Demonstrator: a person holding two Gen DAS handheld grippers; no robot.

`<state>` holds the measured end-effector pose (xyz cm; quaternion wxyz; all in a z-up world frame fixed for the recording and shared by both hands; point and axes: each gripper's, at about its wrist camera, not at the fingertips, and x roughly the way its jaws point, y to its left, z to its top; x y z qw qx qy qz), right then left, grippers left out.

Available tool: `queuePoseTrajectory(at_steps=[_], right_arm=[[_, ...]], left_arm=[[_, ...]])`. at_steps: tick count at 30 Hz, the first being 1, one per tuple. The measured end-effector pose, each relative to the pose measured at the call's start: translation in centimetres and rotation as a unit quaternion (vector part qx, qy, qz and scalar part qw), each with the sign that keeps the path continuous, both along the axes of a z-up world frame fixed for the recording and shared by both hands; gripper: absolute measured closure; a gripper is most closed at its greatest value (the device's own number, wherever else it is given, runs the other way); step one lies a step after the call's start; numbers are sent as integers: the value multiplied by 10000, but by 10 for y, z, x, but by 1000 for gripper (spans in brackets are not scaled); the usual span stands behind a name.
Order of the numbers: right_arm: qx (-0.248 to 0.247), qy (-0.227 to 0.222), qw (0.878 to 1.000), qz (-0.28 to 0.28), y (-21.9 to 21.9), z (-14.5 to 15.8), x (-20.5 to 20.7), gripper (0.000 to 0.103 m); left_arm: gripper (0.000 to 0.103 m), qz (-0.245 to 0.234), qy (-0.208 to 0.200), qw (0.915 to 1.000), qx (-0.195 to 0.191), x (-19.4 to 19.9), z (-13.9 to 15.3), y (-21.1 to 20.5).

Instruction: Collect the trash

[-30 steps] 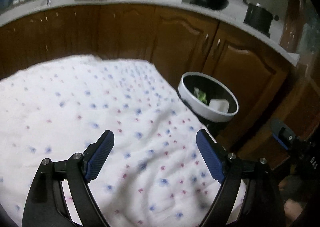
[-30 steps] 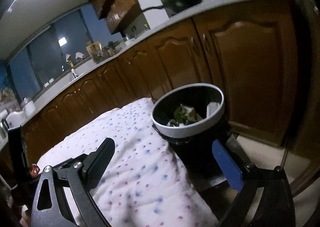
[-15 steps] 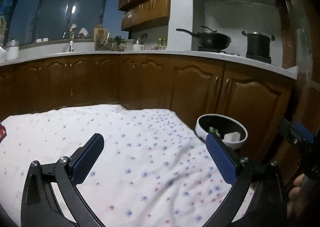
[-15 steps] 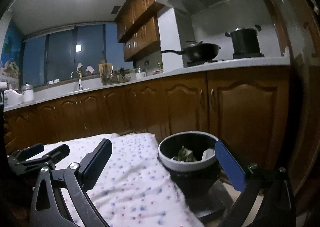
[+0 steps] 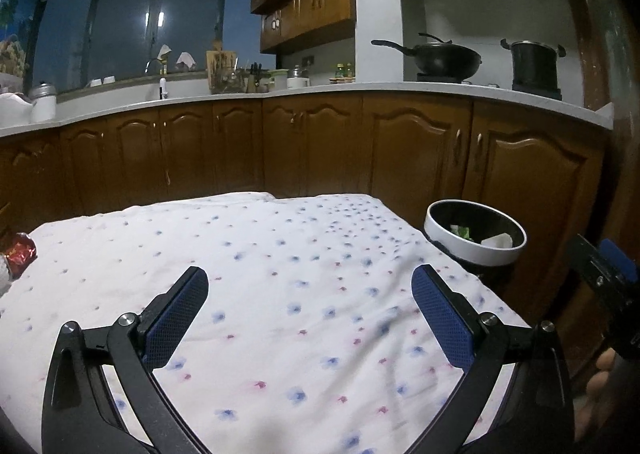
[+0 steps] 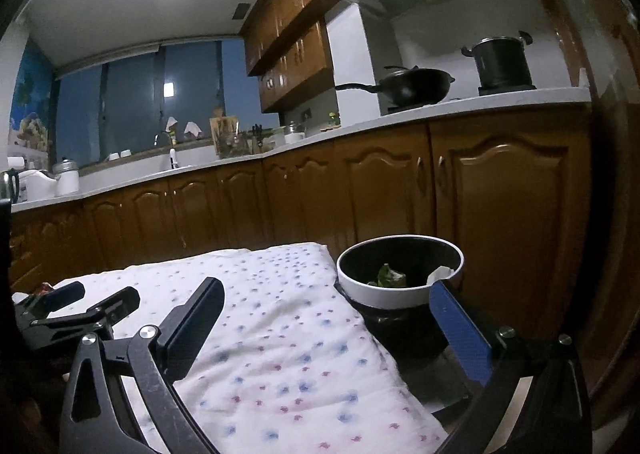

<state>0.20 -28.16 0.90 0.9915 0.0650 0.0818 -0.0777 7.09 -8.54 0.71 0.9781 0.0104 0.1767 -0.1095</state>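
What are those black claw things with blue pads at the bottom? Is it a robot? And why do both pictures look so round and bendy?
Not a robot: a person holds one grabbing tool in each hand. Each tool carries a bendy-lens camera looking out along its two fingers. One picture shows the left gripper, the other the right gripper. Both are open and hold nothing; the left one's fingers have just been opening. Below lies a white flowered cloth. Beside it stands a trash bin with scraps inside. A shiny red wrapper lies at the cloth's far left edge.
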Motion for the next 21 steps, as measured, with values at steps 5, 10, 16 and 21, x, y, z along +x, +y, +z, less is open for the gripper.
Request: queuePoseTrajectory(at_steps=[5, 10, 16, 21], right_arm=[[-74, 82, 9999, 24, 5, -1, 1, 0], [-63, 95, 9999, 10, 5, -1, 1, 0], [-12, 120, 9999, -25, 4, -3, 1, 0], [38, 131, 9999, -21, 1, -3, 1, 0]], left_arm=[[0, 45, -32, 10000, 29, 0, -1, 3], [0, 69, -9, 10000, 8, 0, -3, 3], [0, 84, -24, 9999, 84, -2, -5, 1], [0, 93, 14, 9999, 108, -1, -7, -1]])
